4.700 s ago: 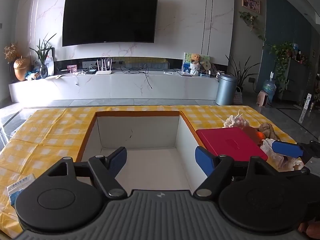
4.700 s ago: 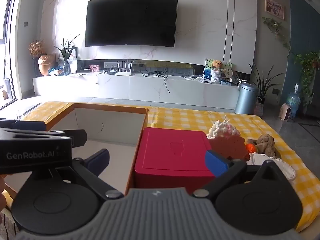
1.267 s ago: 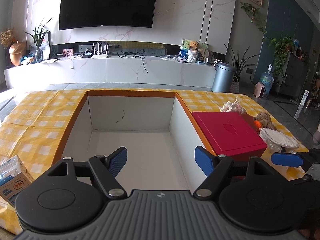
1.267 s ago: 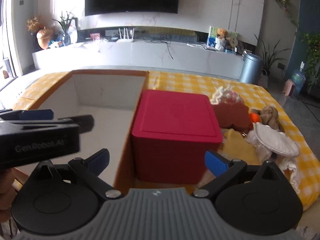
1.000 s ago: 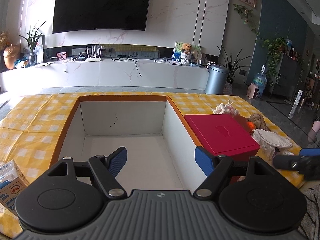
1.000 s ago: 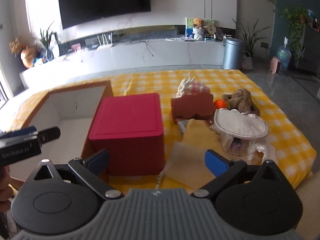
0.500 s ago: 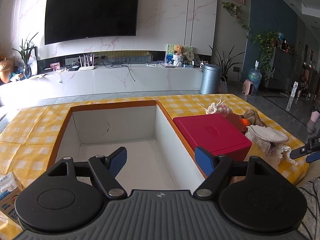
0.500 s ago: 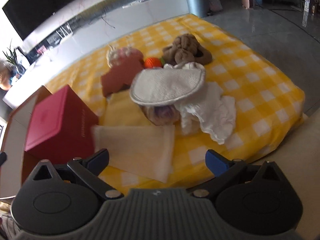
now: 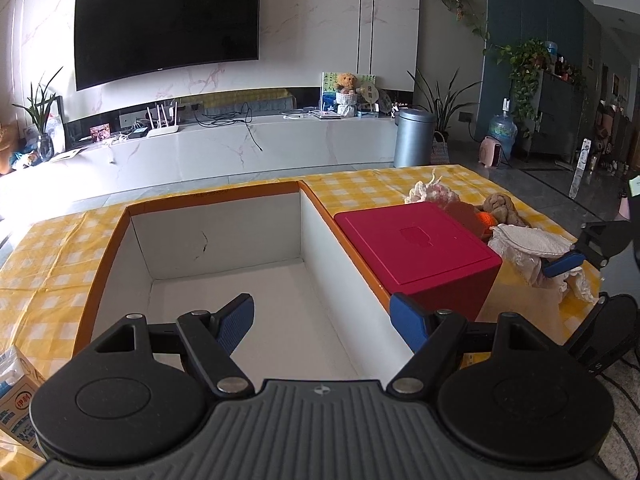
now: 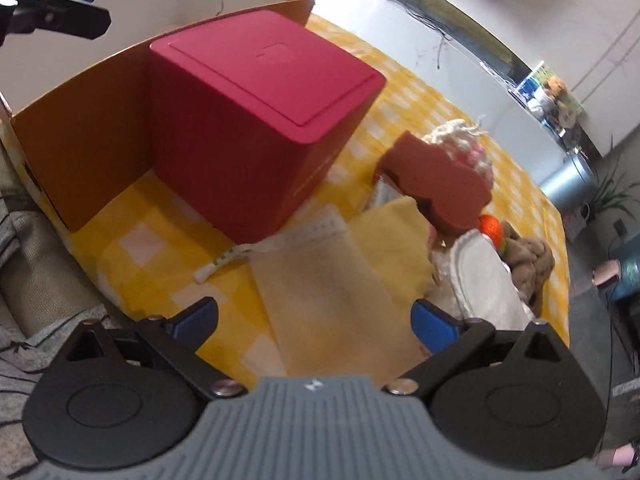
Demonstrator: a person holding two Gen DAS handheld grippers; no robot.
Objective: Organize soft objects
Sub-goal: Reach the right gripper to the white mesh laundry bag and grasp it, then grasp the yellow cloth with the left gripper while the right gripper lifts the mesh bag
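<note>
A heap of soft things lies on the yellow checked cloth right of the red box (image 10: 256, 112): a beige cloth (image 10: 332, 292), a yellow cloth (image 10: 392, 240), a brown sponge (image 10: 436, 184), a white round pad (image 10: 484, 280), a brown knotted toy (image 10: 528, 260), an orange ball (image 10: 490, 228) and a crocheted piece (image 10: 464, 140). My right gripper (image 10: 314, 322) is open, just above the near end of the beige cloth, holding nothing. My left gripper (image 9: 322, 322) is open and empty over the big white-lined orange box (image 9: 224, 200). The white pad (image 9: 532, 244) and the right gripper's blue fingertip (image 9: 568, 262) show at the right.
The red box (image 9: 416, 248) stands against the orange box's right wall (image 10: 80, 140). A white strip (image 10: 272, 248) lies by the red box's foot. A milk carton (image 9: 16, 400) sits at the near left. The table's near edge runs just under my right gripper.
My right gripper has swung right and tipped down from facing the room to hang close over the beige cloth. The left gripper has stayed over the orange box, turning slightly.
</note>
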